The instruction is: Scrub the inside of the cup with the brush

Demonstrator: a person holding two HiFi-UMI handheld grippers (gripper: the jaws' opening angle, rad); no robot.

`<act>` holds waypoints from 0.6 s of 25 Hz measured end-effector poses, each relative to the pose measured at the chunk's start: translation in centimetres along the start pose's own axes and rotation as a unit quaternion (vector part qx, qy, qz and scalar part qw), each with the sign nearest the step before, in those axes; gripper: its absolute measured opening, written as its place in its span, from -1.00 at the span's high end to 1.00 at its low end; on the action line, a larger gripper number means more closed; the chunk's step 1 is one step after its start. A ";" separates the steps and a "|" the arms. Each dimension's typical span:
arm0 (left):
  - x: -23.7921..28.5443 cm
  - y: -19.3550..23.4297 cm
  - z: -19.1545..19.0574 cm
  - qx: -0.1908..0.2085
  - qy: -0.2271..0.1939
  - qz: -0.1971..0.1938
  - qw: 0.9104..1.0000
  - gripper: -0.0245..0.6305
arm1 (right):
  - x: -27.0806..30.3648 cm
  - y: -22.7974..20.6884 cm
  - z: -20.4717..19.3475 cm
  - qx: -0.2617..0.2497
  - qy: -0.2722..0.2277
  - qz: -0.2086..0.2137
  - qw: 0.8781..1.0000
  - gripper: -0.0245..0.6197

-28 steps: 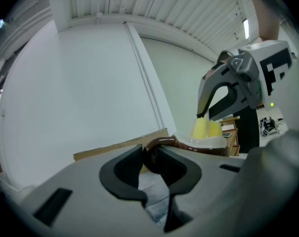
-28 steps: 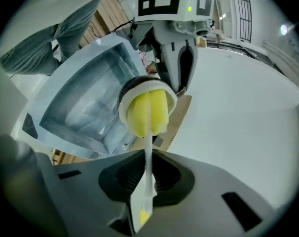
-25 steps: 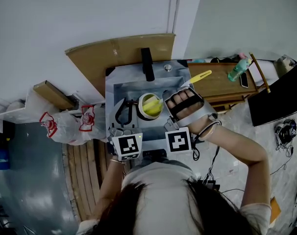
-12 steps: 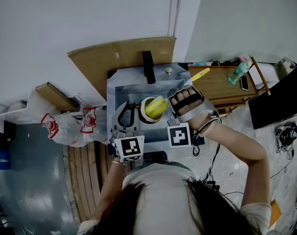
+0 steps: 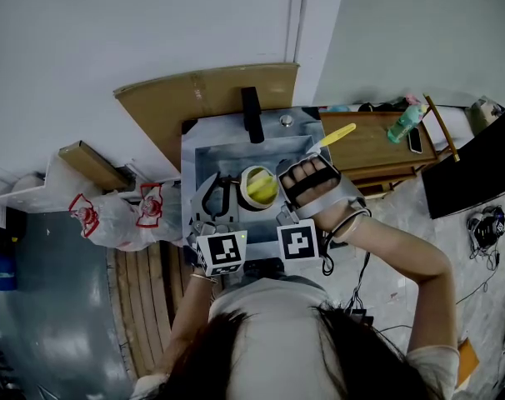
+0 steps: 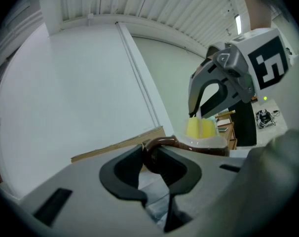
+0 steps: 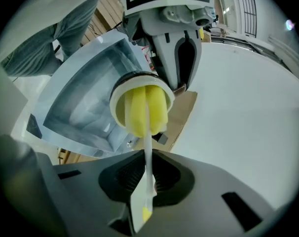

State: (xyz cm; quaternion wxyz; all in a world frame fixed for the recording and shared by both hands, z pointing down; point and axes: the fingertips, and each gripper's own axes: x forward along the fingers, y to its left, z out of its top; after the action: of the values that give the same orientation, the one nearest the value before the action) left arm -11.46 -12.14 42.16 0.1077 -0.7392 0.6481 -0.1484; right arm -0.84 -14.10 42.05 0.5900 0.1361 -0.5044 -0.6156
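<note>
A cup [image 5: 257, 187] with a white inside and a dark brown handle hangs over the metal sink [image 5: 204, 163]. My left gripper [image 6: 148, 163] is shut on the cup's handle [image 6: 157, 145]; it shows in the head view as left gripper [image 5: 212, 211]. The brush has a yellow sponge head [image 7: 141, 107] on a thin white stem [image 7: 148, 159], and the sponge sits in the cup's mouth [image 7: 139, 90]. My right gripper [image 7: 145, 177] is shut on the stem; in the head view the right gripper [image 5: 292, 197] is beside the cup, and the brush's yellow handle end [image 5: 339, 132] sticks out past the hand.
A black faucet [image 5: 251, 112] stands at the sink's back edge. A cardboard sheet [image 5: 204, 94] leans behind it. At the right is a wooden table [image 5: 376, 144] with a green bottle [image 5: 405, 120]. White bags [image 5: 123, 211] lie left of the sink.
The right gripper with the brush has shifted slightly towards me and left, pushing the sponge deeper into the cup. The left gripper holds the cup almost where it was.
</note>
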 end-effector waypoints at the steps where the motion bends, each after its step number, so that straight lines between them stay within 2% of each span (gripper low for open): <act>1: -0.1 -0.1 0.0 0.001 -0.001 -0.001 1.000 0.67 | 0.2 0.0 -0.1 0.001 0.002 0.001 1.000 0.76; 10: -0.3 0.0 0.1 -0.012 -0.004 0.000 1.000 0.67 | 2.3 1.4 -1.2 0.021 0.026 0.021 0.999 0.76; 15: 0.0 0.3 -0.3 -0.002 0.004 0.002 1.000 0.67 | 1.2 2.3 -0.2 -0.005 0.018 0.031 0.999 0.76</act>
State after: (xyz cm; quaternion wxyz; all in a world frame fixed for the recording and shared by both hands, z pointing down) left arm -11.90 -12.13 42.36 0.1040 -0.7374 0.6505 -0.1494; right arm 0.30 -14.77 44.29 0.6186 0.1288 -0.4948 -0.5966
